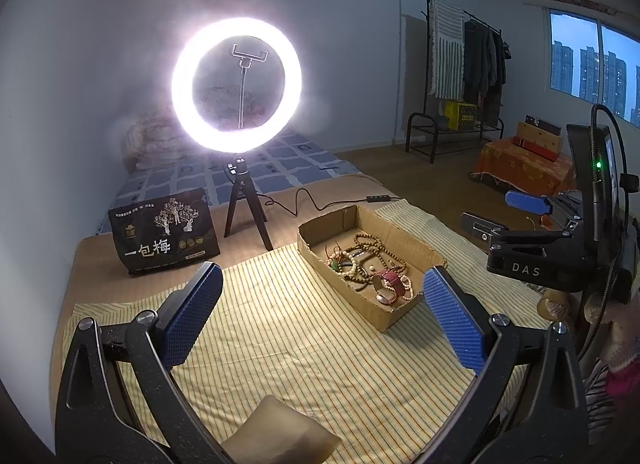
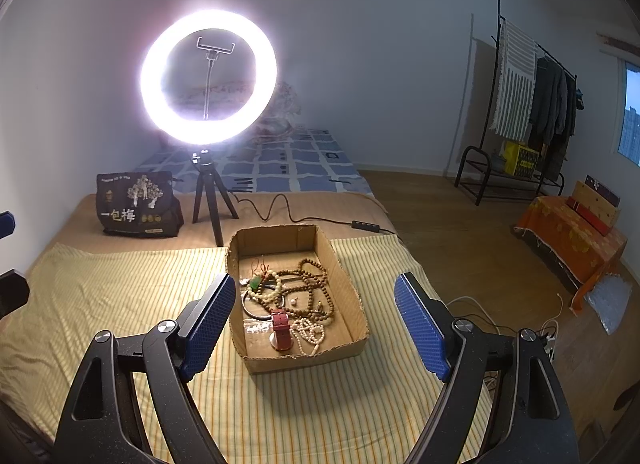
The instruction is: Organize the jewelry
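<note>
**Jewelry heaped in the box, both grippers spread above the bed**

A shallow brown cardboard box (image 2: pixel 298 296) sits on the yellow striped cloth (image 2: pixel 120 304) covering the bed, and all the jewelry in view lies inside it in one tangle: long strands of brown wooden beads (image 2: pixel 312 284), a pale bead bracelet with a green pendant (image 2: pixel 262 288), a thin metal bangle (image 2: pixel 256 314), a red-strapped wristwatch (image 2: pixel 280 328) and a white bead string (image 2: pixel 308 334). Nothing lies loose on the cloth.

The right gripper (image 2: pixel 316 316) hovers with its blue pads wide apart and empty; the box lies straight ahead between its fingers, long axis running away from the camera, watch end nearest. The left gripper (image 1: pixel 322 308), also spread and empty, sees the box ahead and to its right, lying diagonally. The right one looks better lined up.

This fits either a heap awaiting sorting or pieces already gathered in; the pictures don't settle it.

A lit ring light on a tripod (image 2: pixel 208 75) and a black snack bag (image 2: pixel 136 203) stand behind.
</note>
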`<action>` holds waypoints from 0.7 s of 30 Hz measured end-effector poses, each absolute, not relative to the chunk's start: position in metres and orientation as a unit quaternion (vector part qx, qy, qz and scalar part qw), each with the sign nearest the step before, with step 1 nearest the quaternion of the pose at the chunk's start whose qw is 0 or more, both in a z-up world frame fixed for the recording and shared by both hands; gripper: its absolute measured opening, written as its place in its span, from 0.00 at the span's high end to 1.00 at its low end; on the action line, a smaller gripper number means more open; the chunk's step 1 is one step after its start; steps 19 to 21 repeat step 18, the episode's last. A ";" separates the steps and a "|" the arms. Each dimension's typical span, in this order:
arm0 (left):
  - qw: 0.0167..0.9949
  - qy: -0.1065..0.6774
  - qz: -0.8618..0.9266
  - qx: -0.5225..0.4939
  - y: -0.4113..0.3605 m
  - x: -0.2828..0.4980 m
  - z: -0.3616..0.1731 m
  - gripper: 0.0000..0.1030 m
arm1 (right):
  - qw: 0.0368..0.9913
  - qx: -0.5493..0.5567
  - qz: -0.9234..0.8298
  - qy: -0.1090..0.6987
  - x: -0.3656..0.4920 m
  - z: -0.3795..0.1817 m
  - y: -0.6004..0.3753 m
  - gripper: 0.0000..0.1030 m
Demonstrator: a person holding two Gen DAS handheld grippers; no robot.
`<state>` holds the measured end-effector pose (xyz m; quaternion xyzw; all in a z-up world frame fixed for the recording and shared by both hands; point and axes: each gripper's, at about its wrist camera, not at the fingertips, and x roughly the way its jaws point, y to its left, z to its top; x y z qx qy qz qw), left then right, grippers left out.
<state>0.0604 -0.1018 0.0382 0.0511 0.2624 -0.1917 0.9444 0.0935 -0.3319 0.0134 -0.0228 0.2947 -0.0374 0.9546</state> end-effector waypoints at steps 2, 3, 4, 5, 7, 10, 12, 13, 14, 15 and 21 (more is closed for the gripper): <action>0.945 0.262 -0.191 0.052 -0.102 0.061 0.039 0.01 | 0.955 -0.023 -0.037 0.295 0.094 0.014 -0.331 0.21; 0.945 0.261 -0.191 0.052 -0.102 0.061 0.039 0.01 | 0.954 -0.023 -0.038 0.295 0.095 0.013 -0.331 0.21; 0.945 0.260 -0.189 0.052 -0.102 0.061 0.038 0.01 | 0.954 -0.023 -0.038 0.295 0.095 0.014 -0.331 0.20; 0.946 0.260 -0.189 0.052 -0.102 0.059 0.038 0.01 | 0.954 -0.022 -0.037 0.295 0.095 0.014 -0.331 0.20; 0.946 0.259 -0.188 0.052 -0.102 0.059 0.038 0.01 | 0.955 -0.023 -0.037 0.295 0.095 0.014 -0.331 0.21; 0.946 0.260 -0.189 0.053 -0.102 0.059 0.038 0.01 | 0.954 -0.024 -0.037 0.296 0.095 0.014 -0.331 0.21; 0.946 0.259 -0.188 0.053 -0.102 0.059 0.038 0.01 | 0.954 -0.024 -0.037 0.296 0.095 0.013 -0.331 0.21; 0.946 0.258 -0.186 0.053 -0.102 0.058 0.039 0.01 | 0.954 -0.024 -0.037 0.296 0.095 0.014 -0.331 0.21; 0.947 0.257 -0.184 0.055 -0.102 0.058 0.039 0.01 | 0.954 -0.024 -0.037 0.296 0.094 0.013 -0.331 0.21; 0.948 0.255 -0.182 0.056 -0.101 0.058 0.039 0.01 | 0.954 -0.025 -0.037 0.297 0.094 0.013 -0.331 0.21; 0.948 0.257 -0.181 0.054 -0.100 0.058 0.040 0.01 | 0.954 -0.024 -0.037 0.297 0.094 0.013 -0.331 0.20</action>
